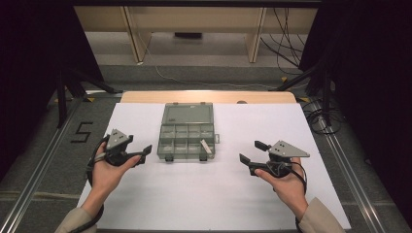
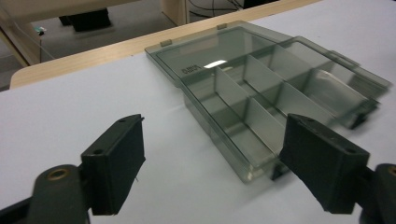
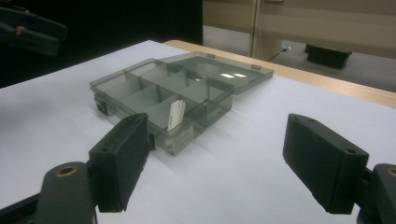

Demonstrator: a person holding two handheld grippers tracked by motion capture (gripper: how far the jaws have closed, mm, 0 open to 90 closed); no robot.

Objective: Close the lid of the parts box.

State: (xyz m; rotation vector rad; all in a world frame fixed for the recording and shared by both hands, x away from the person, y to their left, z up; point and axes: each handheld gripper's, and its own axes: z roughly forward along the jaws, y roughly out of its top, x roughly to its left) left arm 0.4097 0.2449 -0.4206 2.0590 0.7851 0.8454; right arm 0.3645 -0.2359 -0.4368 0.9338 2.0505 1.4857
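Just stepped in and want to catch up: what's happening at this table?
A person holds a hand-held gripper in each hand, one on either side of an open compartment box lying on the white sheet. The left hand-held gripper and right hand-held gripper both stand open and empty, apart from the box. A small white piece leans in one near compartment.

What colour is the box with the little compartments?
The compartment box is see-through smoky grey-green, with black latches. It shows best in the left gripper view.
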